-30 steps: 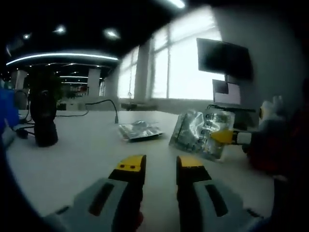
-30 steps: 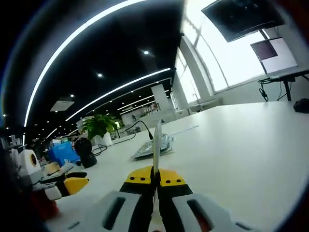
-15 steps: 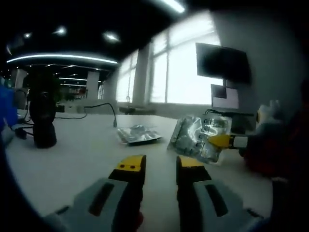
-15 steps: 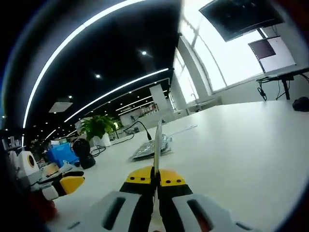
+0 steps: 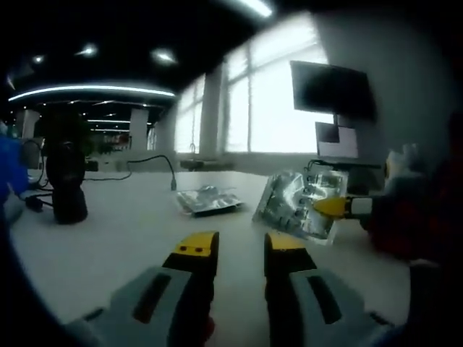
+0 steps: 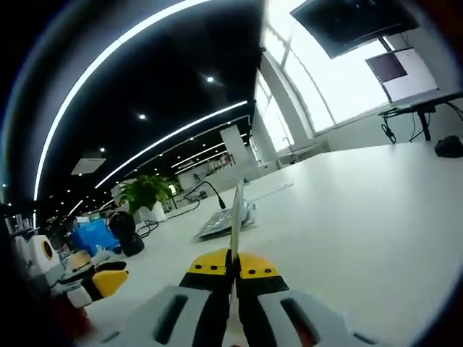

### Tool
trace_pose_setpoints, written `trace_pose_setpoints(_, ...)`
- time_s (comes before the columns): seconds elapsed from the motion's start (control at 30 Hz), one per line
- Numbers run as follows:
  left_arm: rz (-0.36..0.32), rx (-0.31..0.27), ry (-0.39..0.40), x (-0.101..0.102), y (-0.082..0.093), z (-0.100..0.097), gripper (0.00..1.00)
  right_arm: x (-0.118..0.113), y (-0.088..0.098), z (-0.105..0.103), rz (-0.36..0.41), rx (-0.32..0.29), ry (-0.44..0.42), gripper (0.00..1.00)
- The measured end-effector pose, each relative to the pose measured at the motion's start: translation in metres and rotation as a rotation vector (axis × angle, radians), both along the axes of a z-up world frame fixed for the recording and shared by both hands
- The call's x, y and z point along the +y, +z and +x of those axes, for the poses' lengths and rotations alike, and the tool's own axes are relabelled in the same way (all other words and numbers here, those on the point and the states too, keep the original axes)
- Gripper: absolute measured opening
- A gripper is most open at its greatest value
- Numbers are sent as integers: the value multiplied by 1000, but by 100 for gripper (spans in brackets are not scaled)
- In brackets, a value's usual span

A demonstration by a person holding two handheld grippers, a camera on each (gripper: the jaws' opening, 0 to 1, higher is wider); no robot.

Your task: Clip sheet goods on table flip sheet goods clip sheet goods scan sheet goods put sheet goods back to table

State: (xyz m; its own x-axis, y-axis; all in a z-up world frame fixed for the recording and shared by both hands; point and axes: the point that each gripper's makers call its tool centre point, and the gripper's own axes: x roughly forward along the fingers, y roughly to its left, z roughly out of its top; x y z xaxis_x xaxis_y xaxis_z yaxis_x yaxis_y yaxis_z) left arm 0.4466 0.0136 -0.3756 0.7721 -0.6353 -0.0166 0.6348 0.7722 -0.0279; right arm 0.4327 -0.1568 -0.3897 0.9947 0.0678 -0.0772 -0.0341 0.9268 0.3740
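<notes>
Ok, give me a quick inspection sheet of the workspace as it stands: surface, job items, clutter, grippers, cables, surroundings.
Surface: white table, mostly bare.
Job's things: silvery sheet pack held up off the table by its edge; second sheet pack lying flat further back.
Clutter: dark upright device standing at the left; blue object beyond it.
Grippers: left gripper open, holding nothing, low over the table; right gripper shut on the silvery sheet pack, seen edge-on between its jaws.
Cables: black cable arching over the table behind the flat pack.
Surroundings: large windows, dark monitor, potted plant, ceiling strip lights.
</notes>
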Motion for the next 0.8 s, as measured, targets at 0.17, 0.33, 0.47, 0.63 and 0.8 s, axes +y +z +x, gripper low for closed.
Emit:
trace_pose_setpoints(0.17, 1, -2, 6, 0, 0, 0, 18, 3, -4, 0, 78, 32, 25, 0)
trace_pose_setpoints(0.33, -1, -5, 5, 1, 1, -1, 18, 5, -8, 1, 102, 52, 14, 0)
trace_pose_setpoints(0.47, -7, 0, 4, 1, 1, -1, 18, 10, -8, 0, 104, 61, 15, 0)
trace_pose_setpoints(0.63, 2, -2, 5, 0, 0, -3, 18, 11, -11, -1, 104, 84, 2, 0)
trace_pose_setpoints(0.8, -5, 2, 8, 1, 0, -2, 18, 10, -15, -2, 91, 97, -7, 0)
